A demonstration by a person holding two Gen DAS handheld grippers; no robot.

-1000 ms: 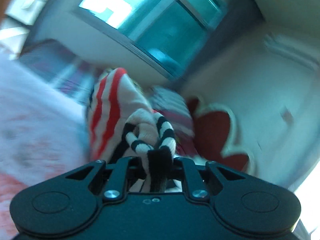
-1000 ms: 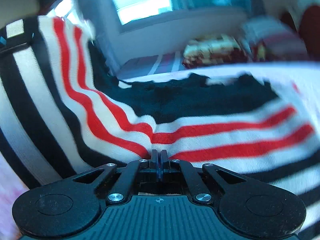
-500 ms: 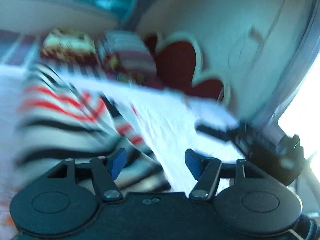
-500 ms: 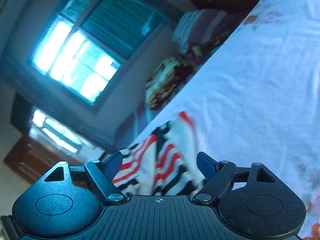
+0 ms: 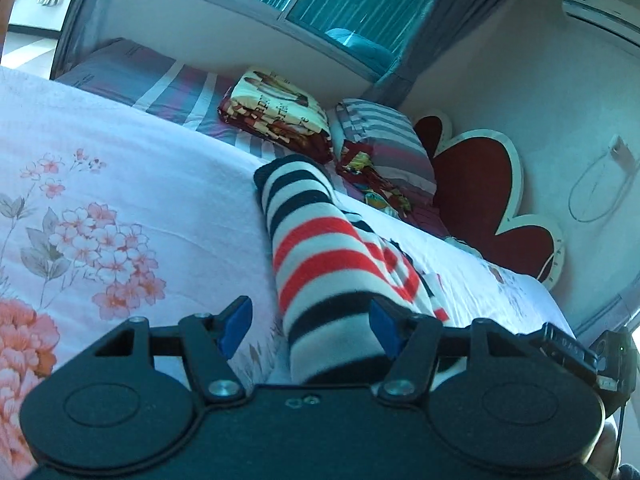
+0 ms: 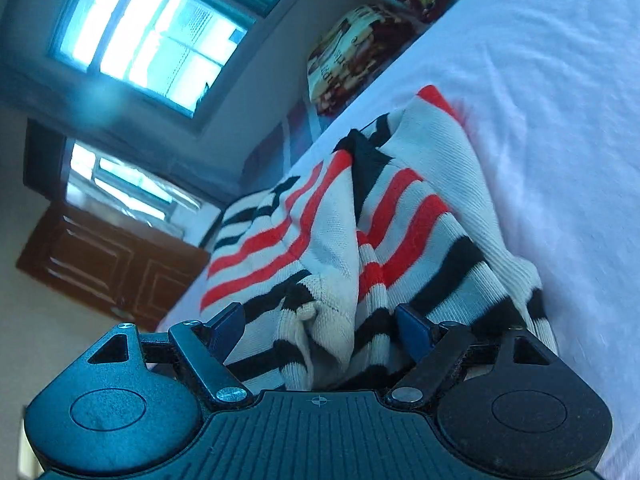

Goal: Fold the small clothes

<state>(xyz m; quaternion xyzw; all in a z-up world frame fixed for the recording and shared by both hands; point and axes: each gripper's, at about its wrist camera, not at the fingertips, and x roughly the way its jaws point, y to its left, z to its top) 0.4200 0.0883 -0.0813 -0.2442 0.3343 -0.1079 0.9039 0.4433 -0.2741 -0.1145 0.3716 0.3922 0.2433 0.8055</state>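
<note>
Holding both tools wide apart, nothing gripped: my left gripper [image 5: 310, 326] has just opened, striped sweater [image 5: 320, 256] sleeve lying between its blue pads [image 5: 236, 318], against the right one; my right gripper [image 6: 320, 326] has just opened too, bunched sweater between, pads clear. Sweater lies on the floral bedsheet [image 5: 120, 184], folded blanket [image 5: 276, 114] and pillow [image 5: 380, 140] beyond

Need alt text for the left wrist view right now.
The left gripper stands open over a striped sweater lying on a floral bedsheet. Folded bedding and a red headboard sit behind.
</note>
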